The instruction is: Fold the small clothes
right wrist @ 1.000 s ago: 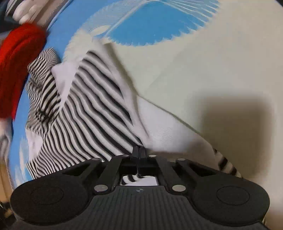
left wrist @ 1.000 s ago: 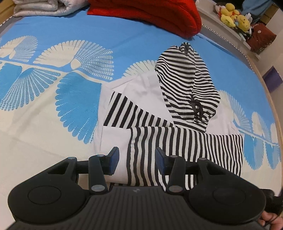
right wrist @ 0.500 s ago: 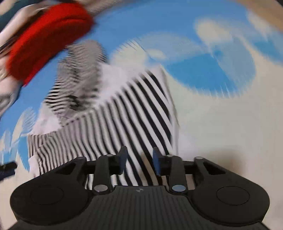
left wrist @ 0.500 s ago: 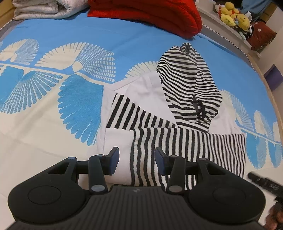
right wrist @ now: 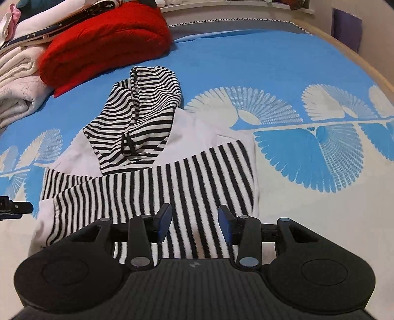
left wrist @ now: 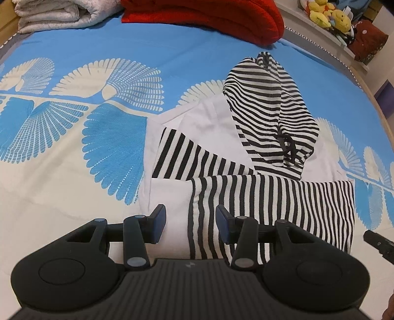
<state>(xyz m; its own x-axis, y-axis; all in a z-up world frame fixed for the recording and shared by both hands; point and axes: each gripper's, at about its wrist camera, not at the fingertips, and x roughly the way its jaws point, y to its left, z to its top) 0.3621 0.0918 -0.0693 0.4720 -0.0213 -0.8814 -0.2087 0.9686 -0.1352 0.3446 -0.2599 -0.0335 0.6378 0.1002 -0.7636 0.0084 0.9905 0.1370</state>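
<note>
Striped hoodie [left wrist: 248, 172] [right wrist: 152, 182] flat, white body, both striped sleeves folded across, hood up top. Lies directly ahead of both tools' fingertips.

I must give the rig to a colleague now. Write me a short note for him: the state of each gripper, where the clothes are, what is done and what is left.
Left gripper: open, holding nothing, over the near edge of the hoodie.
Right gripper: open, empty, over the striped sleeves.
Hoodie: lies flat on the blue and cream bed cover, hood pointing away toward the red blanket.
Done: both striped sleeves are folded across the white body.
Left: fold the body up and deal with the hood, which is still spread out; neither gripper grips the cloth yet.
</note>
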